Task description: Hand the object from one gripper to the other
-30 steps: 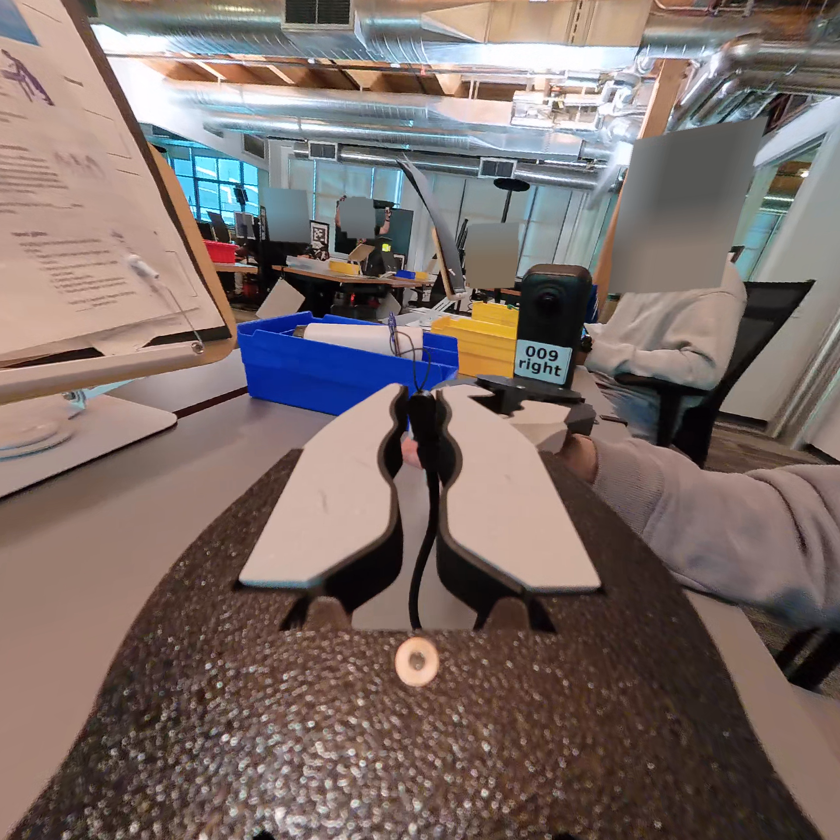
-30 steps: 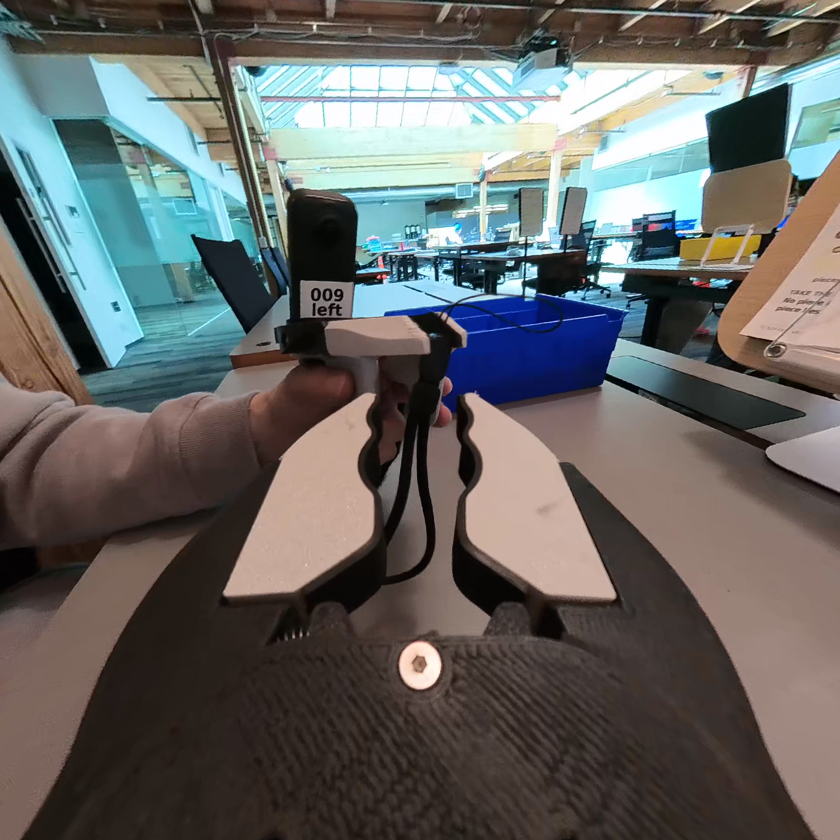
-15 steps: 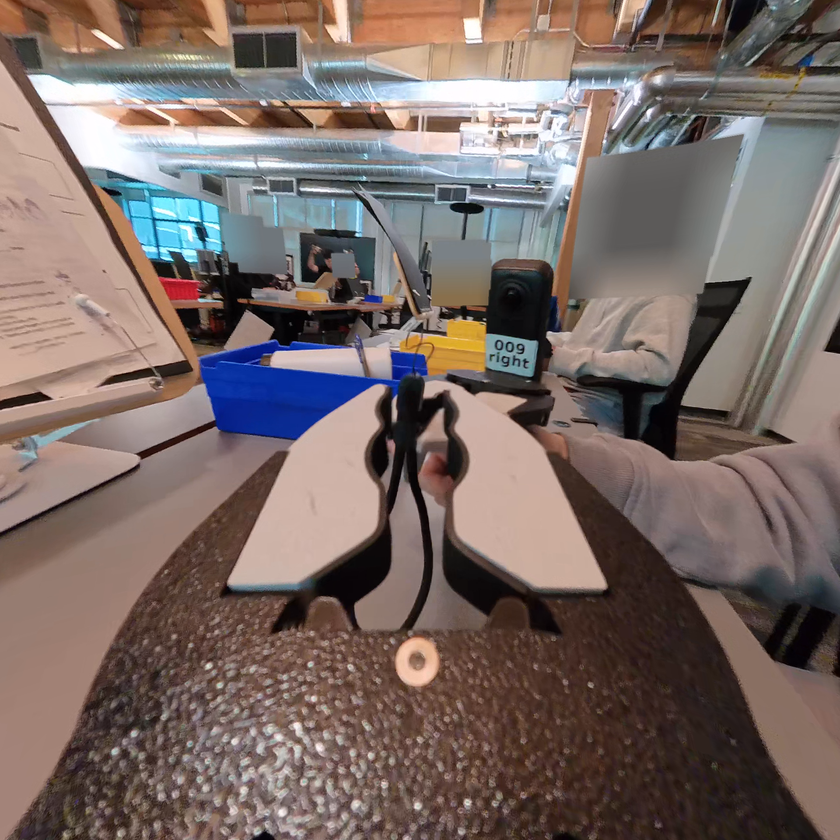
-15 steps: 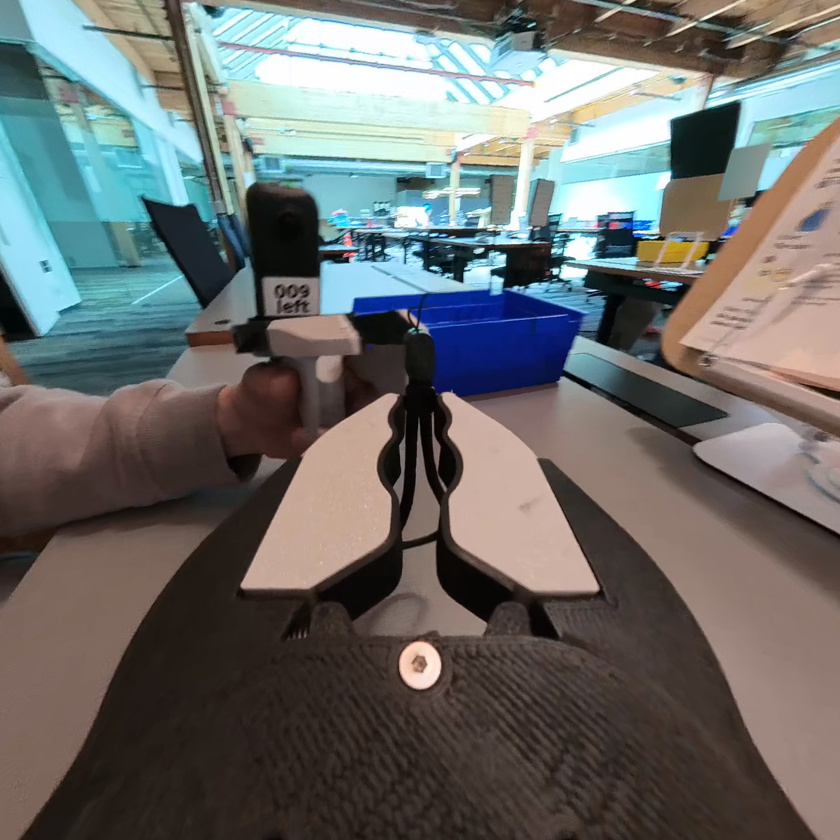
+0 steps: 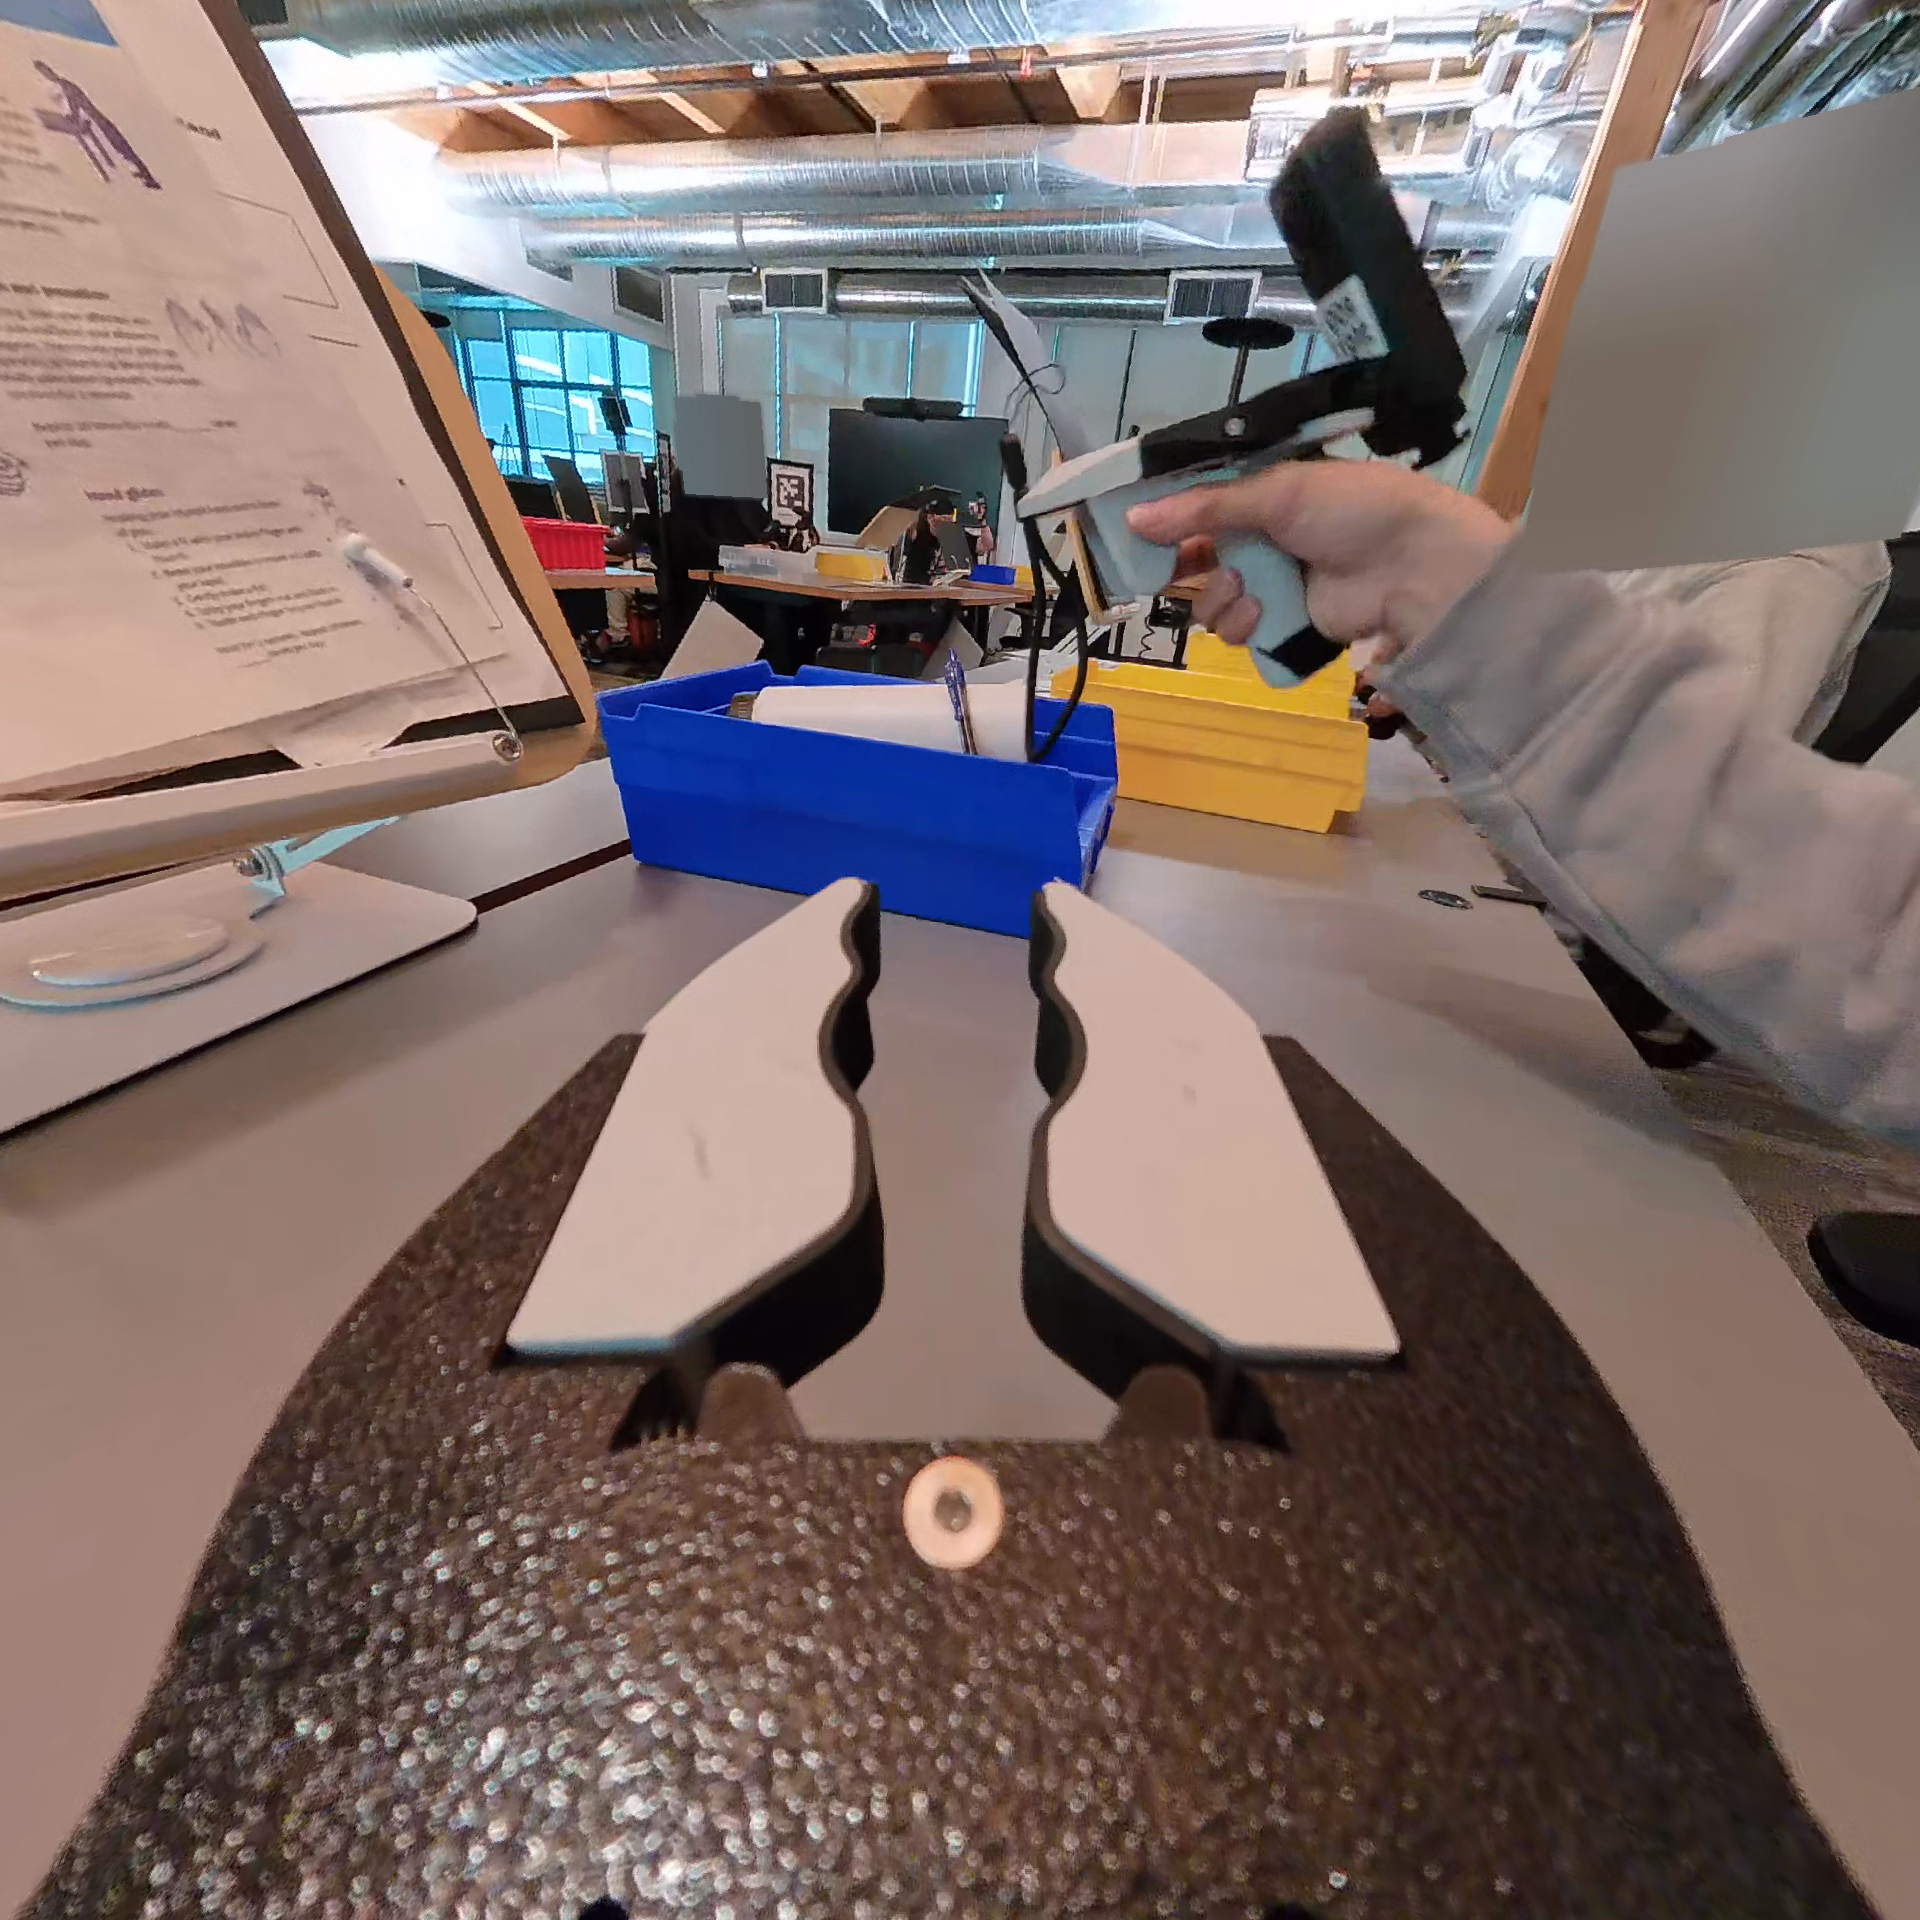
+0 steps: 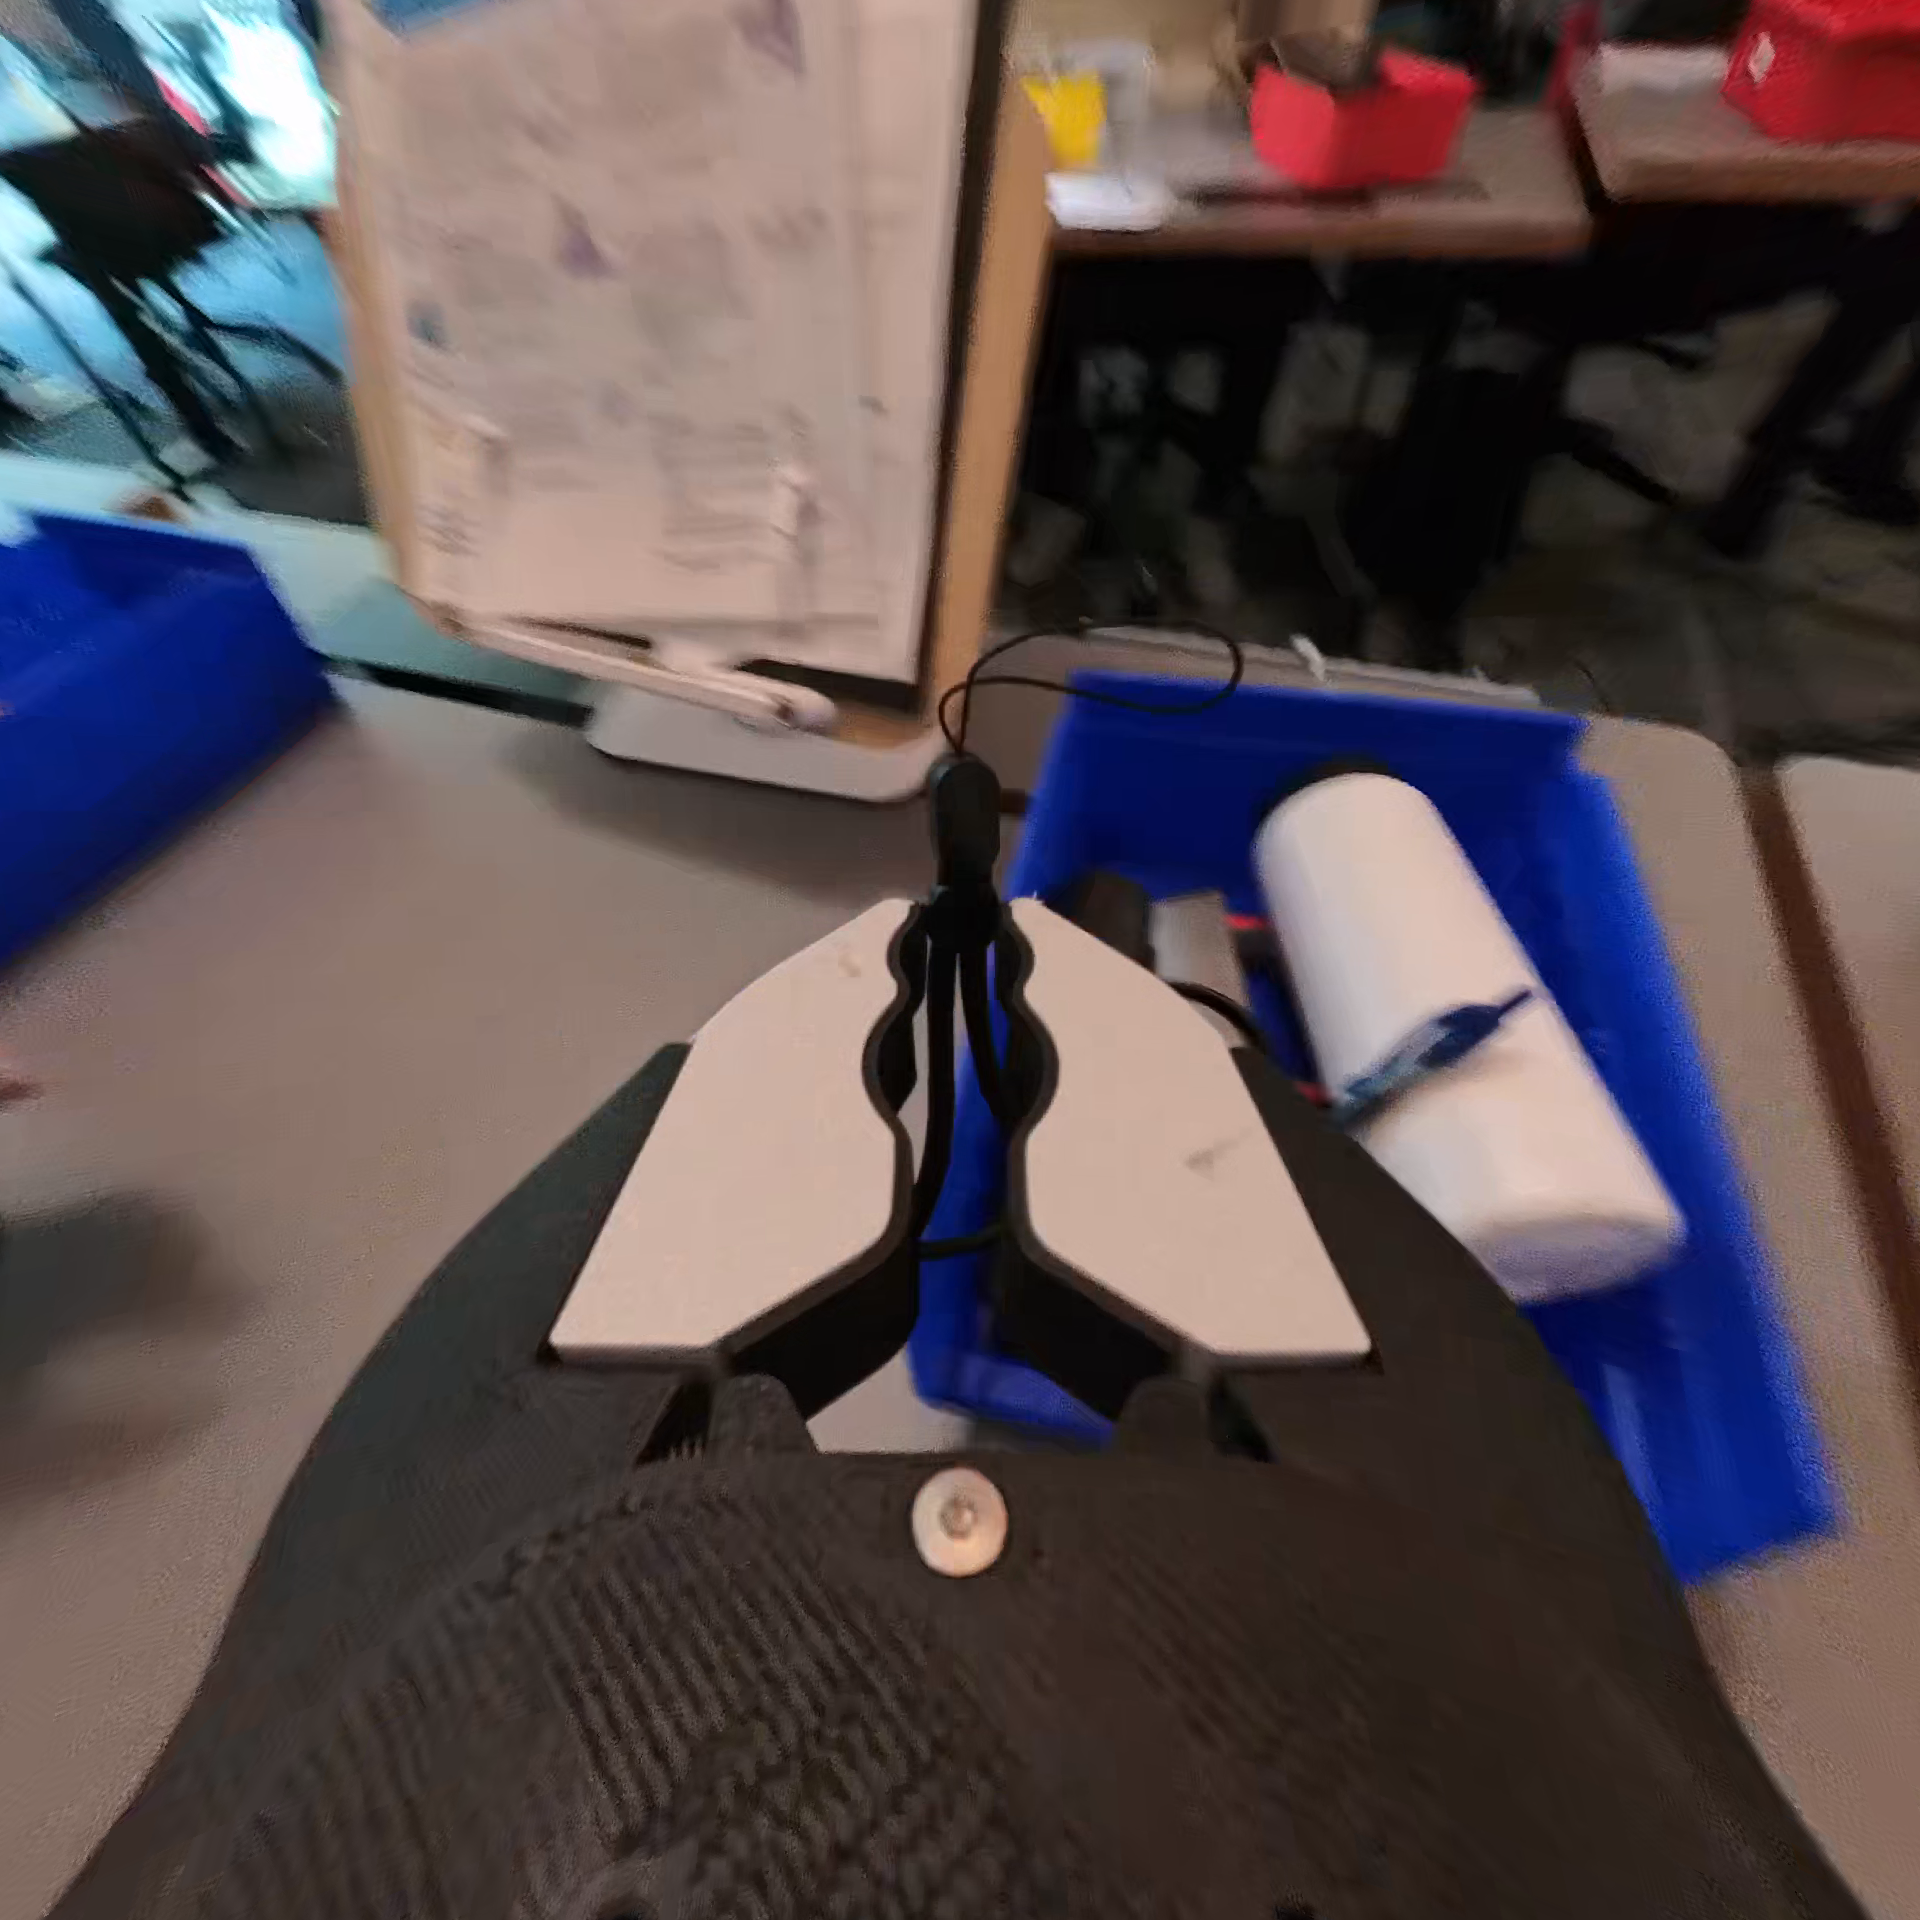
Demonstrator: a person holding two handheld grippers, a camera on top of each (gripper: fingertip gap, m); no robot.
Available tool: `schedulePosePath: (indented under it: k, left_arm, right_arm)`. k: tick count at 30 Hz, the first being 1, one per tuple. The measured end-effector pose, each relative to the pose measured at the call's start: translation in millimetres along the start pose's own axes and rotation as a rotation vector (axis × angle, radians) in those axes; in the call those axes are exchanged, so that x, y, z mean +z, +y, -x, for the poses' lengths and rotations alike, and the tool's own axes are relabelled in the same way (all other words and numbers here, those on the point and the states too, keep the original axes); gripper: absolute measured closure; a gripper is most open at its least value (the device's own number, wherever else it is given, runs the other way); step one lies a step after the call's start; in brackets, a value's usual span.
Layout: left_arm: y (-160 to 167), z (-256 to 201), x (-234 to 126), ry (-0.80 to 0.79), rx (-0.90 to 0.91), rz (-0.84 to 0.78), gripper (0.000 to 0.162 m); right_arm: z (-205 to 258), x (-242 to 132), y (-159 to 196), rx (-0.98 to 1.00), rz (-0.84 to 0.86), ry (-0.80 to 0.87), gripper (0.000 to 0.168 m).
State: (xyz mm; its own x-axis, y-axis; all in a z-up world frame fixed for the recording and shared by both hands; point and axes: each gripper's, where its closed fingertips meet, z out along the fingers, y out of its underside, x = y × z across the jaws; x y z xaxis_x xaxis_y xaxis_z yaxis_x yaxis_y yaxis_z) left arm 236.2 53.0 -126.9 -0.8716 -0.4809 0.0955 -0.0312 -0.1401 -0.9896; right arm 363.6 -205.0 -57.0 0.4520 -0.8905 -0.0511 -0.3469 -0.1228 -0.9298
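Cord (image 6: 964, 997) moved; one right claw (image 6: 961, 920).

**Even indoor light, one view sharp, the other smeared**

Daylight from far windows (image 5: 561, 405) and overhead fixtures is lighting the left wrist view brightly and sharply, though the person's sleeve (image 5: 1704, 790) is blurring. Wide-angle distortion is bending the edges. The right wrist view is looking dimmer; motion blur is smearing the blue bin (image 6: 1600, 1143), the paper stand (image 6: 665, 343) and the far desks.

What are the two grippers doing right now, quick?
Left gripper: open, holding nothing.
Right gripper: shut on the black cord strap, above the blue bin.
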Motion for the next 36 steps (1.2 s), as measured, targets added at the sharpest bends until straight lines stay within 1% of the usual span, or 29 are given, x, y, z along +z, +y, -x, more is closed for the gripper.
schedulePosePath:
  k: [3,7,10,12,13,15,16,18,19,21,22,24,26,27,29,31,32,34,36]
  left_arm:
    - [-1.4,2.1,-1.4,-0.007,0.003,-0.006,0.136]
    - [-5.1,4.6,-3.9,-0.004,-0.025,-0.026,0.138]
    - [-5.1,7.0,-4.7,-0.003,-0.047,-0.034,0.138]
    - [-4.5,7.9,-4.9,-0.006,-0.048,-0.032,0.139]
    - [-4.3,8.4,-5.0,-0.008,-0.047,-0.030,0.139]
    - [-4.1,9.3,-5.0,-0.013,-0.047,-0.027,0.139]
    - [-4.2,9.6,-4.9,-0.015,-0.046,-0.025,0.139]
    - [-5.6,10.7,-5.3,-0.024,-0.046,-0.024,0.139]
    - [-6.9,11.0,-5.8,-0.028,-0.048,-0.027,0.139]
    - [-10.8,12.6,-7.0,-0.045,-0.049,-0.035,0.139]
    - [-13.4,13.7,-8.1,-0.056,-0.045,-0.041,0.139]
    - [-20.9,16.9,-12.5,-0.091,-0.033,-0.053,0.139]
    - [-34.4,21.5,-22.9,-0.149,0.011,-0.066,0.136]
    - [-41.8,27.6,-32.8,-0.209,0.042,-0.057,0.136]
    - [-53.9,52.1,-65.0,-0.396,0.080,0.003,0.137]
    - [-62.8,85.9,-111.1,-0.603,0.089,0.097,0.139]
    - [-64.2,105.6,-136.4,-0.700,0.082,0.163,0.140]
    - [-58.8,148.8,-182.2,-0.854,0.042,0.334,0.138]
    - [-39.7,192.6,-211.5,-0.920,-0.064,0.516,0.129]
  right_arm:
    - [-39.7,13.9,19.5,-0.002,0.196,0.081,0.156]
    - [-64.3,33.2,58.4,-0.017,0.422,0.115,0.156]
    - [-73.8,49.4,81.5,-0.029,0.525,0.132,0.155]
    - [-75.5,59.3,87.3,-0.048,0.530,0.145,0.155]
    - [-75.9,63.1,87.1,-0.058,0.515,0.160,0.147]
    - [-75.4,62.4,76.8,-0.077,0.445,0.241,0.120]
    - [-70.1,57.9,64.0,-0.106,0.367,0.284,0.114]
    - [-38.0,47.3,34.5,-0.175,0.153,0.283,0.112]
    - [-13.1,43.2,23.1,-0.192,0.040,0.236,0.110]
    - [44.0,39.8,7.5,-0.161,-0.193,0.087,0.106]
    - [72.3,39.0,5.2,-0.127,-0.291,0.000,0.107]
    - [117.3,40.9,8.8,-0.053,-0.434,-0.138,0.110]
    - [145.2,46.9,17.2,-0.042,-0.542,-0.193,0.113]
    - [153.3,50.8,23.6,-0.066,-0.577,-0.186,0.114]
    - [158.9,57.1,36.5,-0.162,-0.609,-0.103,0.117]
    - [166.0,61.5,47.4,-0.299,-0.569,-0.058,0.114]
    - [167.6,63.4,53.0,-0.362,-0.548,-0.041,0.115]
    - [167.9,66.2,59.4,-0.398,-0.539,-0.016,0.116]
    - [174.5,69.4,60.5,-0.369,-0.533,-0.056,0.116]
